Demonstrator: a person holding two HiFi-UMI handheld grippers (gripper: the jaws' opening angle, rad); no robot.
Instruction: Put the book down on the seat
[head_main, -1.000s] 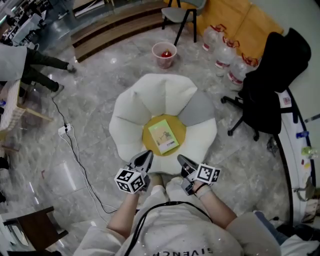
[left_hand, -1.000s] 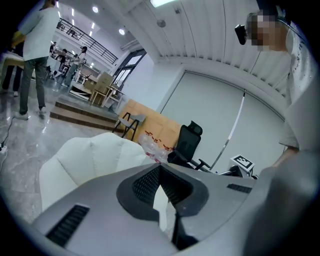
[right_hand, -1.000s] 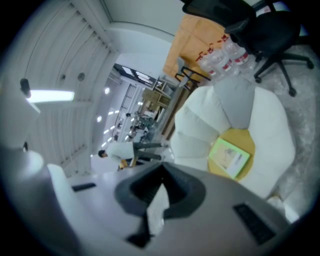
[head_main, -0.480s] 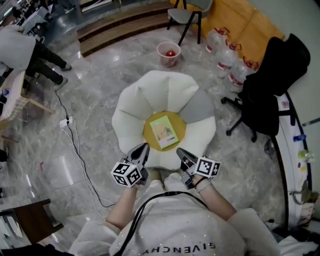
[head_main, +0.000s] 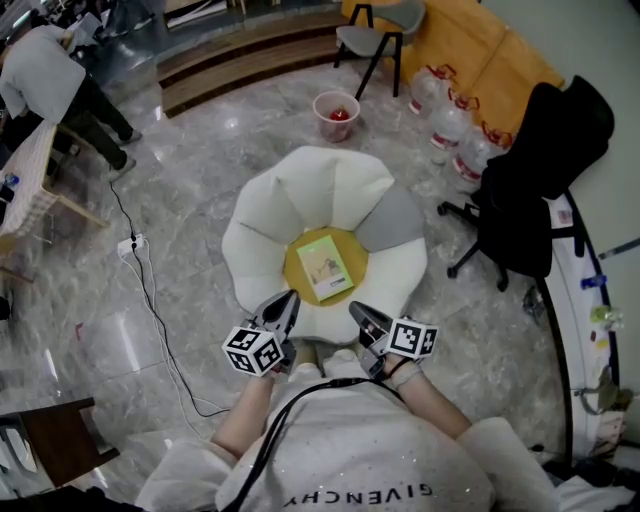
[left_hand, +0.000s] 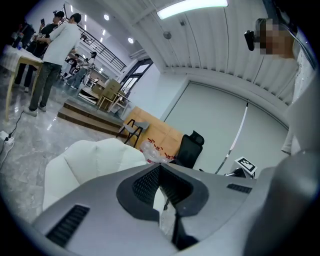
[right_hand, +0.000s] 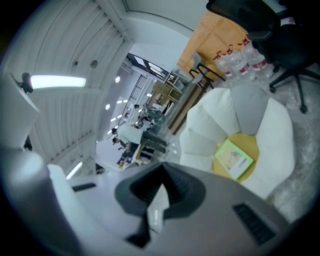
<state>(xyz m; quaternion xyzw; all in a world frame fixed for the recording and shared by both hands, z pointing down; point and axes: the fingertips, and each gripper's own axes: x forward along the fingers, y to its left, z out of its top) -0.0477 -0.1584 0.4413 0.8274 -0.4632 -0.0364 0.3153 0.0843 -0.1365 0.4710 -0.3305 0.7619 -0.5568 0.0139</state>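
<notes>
- Both the left gripper (head_main: 288, 300) and the right gripper (head_main: 358, 314) are closed and empty, just beside the flower-shaped seat (head_main: 300, 190).
- One green book (head_main: 325, 266) lies flat on the seat's yellow centre (head_main: 300, 283).
- Placing looks finished; next, only backing away.

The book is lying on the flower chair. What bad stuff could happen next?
1. The book lies loose and askew on the yellow middle of the seat. A bump might slide it off-centre.
2. The left gripper and right gripper, jaws shut and empty, hang close to the seat's near edge. A careless swing could nudge it.
3. A black cable trails to the seat's left. The person might trip on it.
</notes>
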